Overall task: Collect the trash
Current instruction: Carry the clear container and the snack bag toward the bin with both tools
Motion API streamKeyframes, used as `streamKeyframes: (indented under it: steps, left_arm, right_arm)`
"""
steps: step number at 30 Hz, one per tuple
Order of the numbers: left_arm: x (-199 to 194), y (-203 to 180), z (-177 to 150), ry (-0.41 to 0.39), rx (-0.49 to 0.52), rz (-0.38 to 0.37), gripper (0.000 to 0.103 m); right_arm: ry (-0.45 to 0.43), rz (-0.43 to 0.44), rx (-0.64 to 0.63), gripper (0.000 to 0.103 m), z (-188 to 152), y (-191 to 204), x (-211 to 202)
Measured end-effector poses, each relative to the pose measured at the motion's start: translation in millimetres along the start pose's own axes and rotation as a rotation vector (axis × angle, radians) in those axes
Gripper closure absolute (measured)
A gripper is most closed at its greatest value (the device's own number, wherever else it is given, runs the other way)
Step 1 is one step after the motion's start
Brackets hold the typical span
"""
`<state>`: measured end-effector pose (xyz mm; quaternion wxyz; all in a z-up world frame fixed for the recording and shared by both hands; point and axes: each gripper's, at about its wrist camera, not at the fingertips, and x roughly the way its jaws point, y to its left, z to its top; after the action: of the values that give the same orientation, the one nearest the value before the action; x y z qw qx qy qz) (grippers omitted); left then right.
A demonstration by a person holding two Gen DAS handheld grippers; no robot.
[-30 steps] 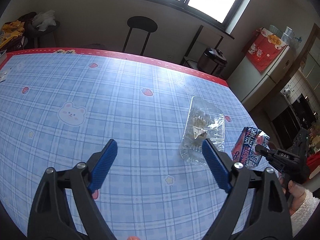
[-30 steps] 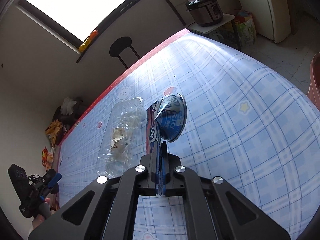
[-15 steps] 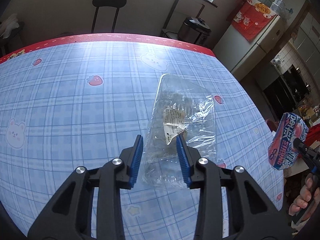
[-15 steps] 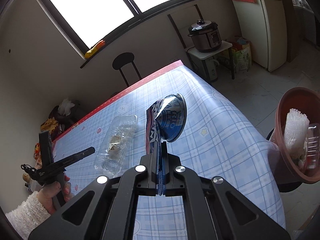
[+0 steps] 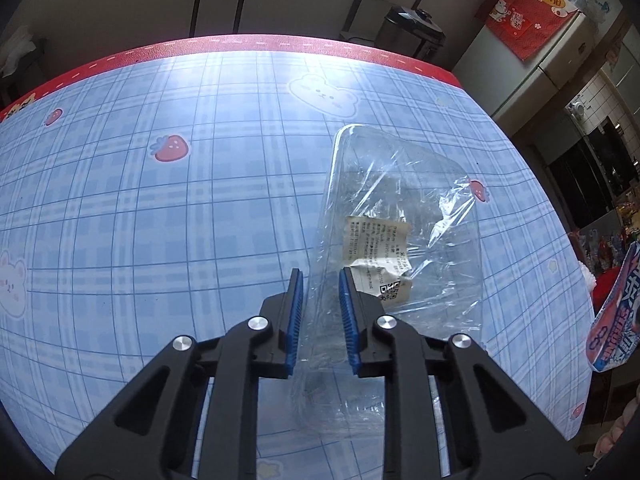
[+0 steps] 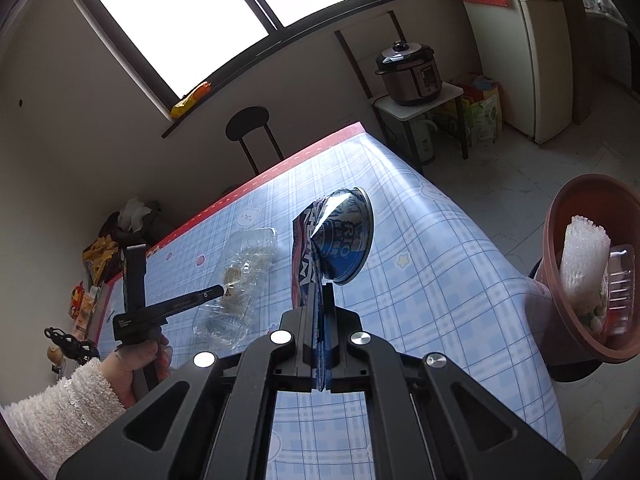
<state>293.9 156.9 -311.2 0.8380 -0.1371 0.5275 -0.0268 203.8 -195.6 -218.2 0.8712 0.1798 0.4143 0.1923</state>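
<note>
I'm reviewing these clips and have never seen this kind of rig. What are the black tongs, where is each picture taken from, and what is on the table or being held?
There is no robot here: a person holds a hand-operated two-finger gripper in each hand, with a wide-angle camera on each looking along its fingers.

The left gripper has just been closing around the near edge of a clear plastic tray that lies on the blue checked tablecloth. From the right camera you see the hand carrying that gripper.

The right gripper is shut on a crushed blue drink can. Beside the table, a brown bin already holds some trash.
</note>
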Motion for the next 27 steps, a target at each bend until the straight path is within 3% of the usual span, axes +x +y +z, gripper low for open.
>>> streamKeyframes:
  steps: [4,11,17,27]
  left_arm:
    - [-23.4,7.0,-14.3,-0.047,-0.068,-0.032,0.093]
    - [-97.1,11.0,-47.7,-0.171,-0.126,-0.058,0.093]
    - [-167.2,23.6,-78.8,-0.263,-0.197,-0.031,0.093]
    - [-247.6,-27.3,-113.7,-0.353,-0.134,-0.039,0.093]
  right_arm:
    - [-0.026,0.014,-0.051,0.100,0.9,10.6,-10.9]
    - [-0.058,0.054,-0.050,0.100,1.9,17.9,-28.2]
    - [-0.101,0.095,-0.025,0.100,3.1,22.1,-47.6]
    - [-0.195,0.142,-0.004,0.100,5.8,9.8,-99.7]
